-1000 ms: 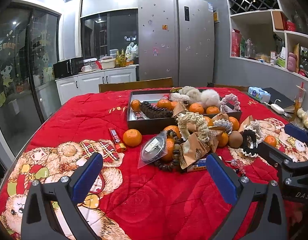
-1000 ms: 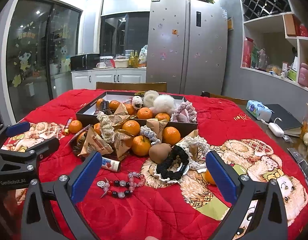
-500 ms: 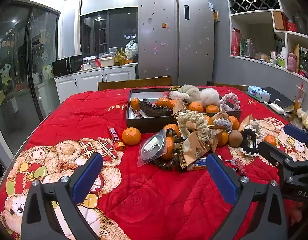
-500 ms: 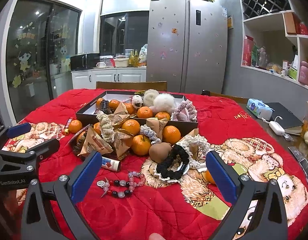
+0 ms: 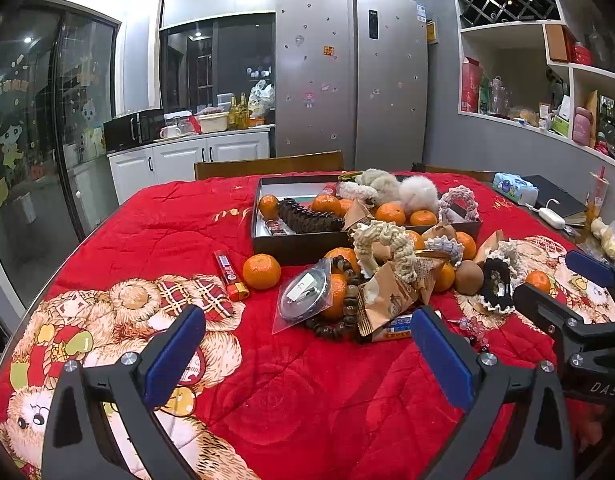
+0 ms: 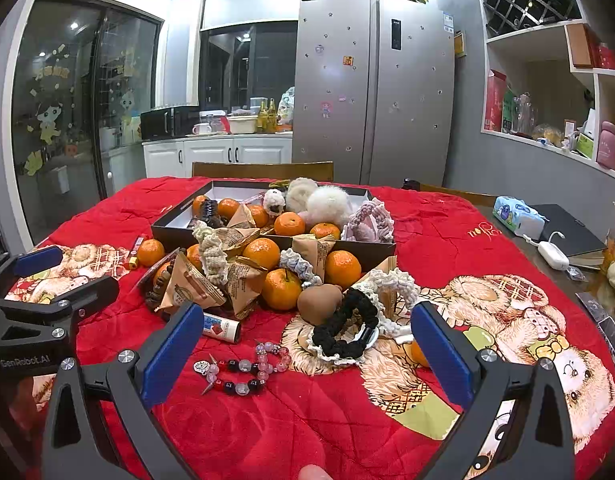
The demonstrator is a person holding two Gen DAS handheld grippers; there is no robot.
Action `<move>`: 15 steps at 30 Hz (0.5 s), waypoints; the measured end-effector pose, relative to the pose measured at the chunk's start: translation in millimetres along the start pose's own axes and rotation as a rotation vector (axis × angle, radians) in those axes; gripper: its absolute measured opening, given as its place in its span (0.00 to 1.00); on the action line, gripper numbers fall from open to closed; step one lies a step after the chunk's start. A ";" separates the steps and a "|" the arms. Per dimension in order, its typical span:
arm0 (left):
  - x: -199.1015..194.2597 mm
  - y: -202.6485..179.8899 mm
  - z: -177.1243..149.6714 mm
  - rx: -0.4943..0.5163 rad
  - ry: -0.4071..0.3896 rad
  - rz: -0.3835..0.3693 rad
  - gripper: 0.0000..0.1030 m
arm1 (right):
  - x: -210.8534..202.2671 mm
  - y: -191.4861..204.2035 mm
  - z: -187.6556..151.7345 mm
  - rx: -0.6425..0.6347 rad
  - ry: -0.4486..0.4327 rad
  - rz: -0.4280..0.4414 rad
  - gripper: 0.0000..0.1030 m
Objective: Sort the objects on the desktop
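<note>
A plush red quilted cloth [image 6: 447, 240] covers the worktop, bearing glossy glass beads [image 6: 247, 364], crinkled brown paper packets [image 6: 191, 284], knitted yarn rings [image 5: 383, 240] and a matt dark cardboard box [image 5: 299, 246].

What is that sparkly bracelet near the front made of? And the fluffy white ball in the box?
The bracelet looks like glass or plastic beads: pink, clear and dark ones, shiny with small glints, plus a silvery charm that may be metal. The fluffy white ball looks like soft fur or yarn, matte with a fuzzy edge; real or fake cannot be told. It sits in the dark box, which looks like stiff cardboard.
</note>
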State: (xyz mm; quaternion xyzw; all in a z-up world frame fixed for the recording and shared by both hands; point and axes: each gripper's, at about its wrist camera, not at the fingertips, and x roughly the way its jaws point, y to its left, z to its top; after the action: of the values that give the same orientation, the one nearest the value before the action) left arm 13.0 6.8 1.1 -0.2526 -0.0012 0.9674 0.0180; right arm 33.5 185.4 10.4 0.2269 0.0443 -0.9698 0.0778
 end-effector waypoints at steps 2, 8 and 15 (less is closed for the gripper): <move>0.0 0.0 0.1 -0.001 -0.001 -0.001 1.00 | 0.1 -0.2 -0.4 0.001 0.002 0.001 1.00; -0.9 0.0 0.2 -0.001 0.001 0.002 1.00 | -0.6 0.0 -0.2 0.000 -0.005 -0.002 1.00; -0.7 -0.2 0.1 0.000 0.000 0.001 1.00 | -0.4 0.7 -0.1 0.000 -0.005 -0.002 1.00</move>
State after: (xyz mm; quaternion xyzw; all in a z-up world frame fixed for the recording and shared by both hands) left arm 13.6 7.0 1.6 -0.2526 -0.0010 0.9674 0.0176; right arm 34.1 184.9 10.5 0.2246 0.0446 -0.9704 0.0768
